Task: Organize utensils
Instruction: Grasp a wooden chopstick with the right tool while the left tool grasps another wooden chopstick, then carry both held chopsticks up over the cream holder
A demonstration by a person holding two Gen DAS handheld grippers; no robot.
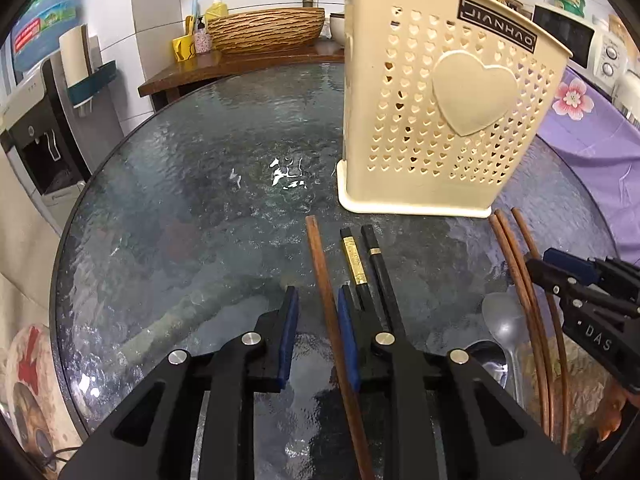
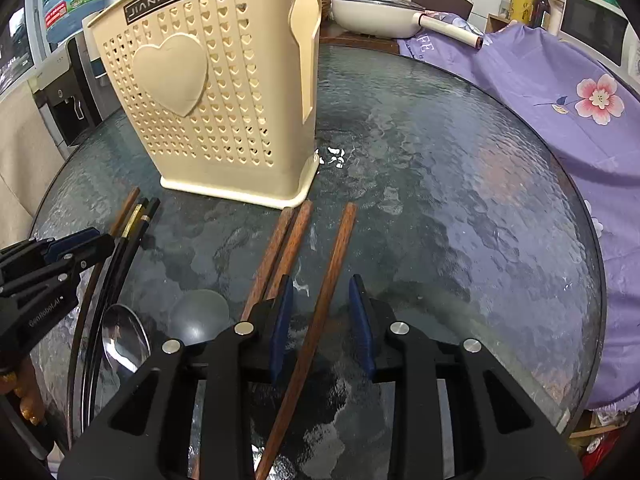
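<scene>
My left tool (image 1: 318, 312) points down at the glass desk (image 1: 192, 216) with its 2 blue pads spread apart. 1 brown chopstick (image 1: 320, 264) runs between them, lying against the right pad while the left pad stands clear of it, so nothing is pinched. Just right of that tool lie 2 black chopsticks (image 1: 370, 264) with gold bands, side by side.

My right tool (image 2: 322, 300) is also spread, with 1 brown chopstick (image 2: 332, 280) lying on the glass between its pads and touching neither. To its left lies a pair of brown chopsticks (image 2: 280, 248), close together, passing under the left finger. Near the front edge of the desk, between the 2 tools, lie a metal spoon (image 2: 120, 340) and a translucent spoon (image 1: 500, 316), bowls pointing away from me.

Beyond all the chopstick tips, toward the middle of the desk, stands the cream holder (image 1: 436, 112), upright, pierced with small hearts and carrying 1 large raised heart. A brown stick pokes up above its rim. A purple flowered cloth (image 2: 560, 112) hangs over the far right edge of the desk.
</scene>
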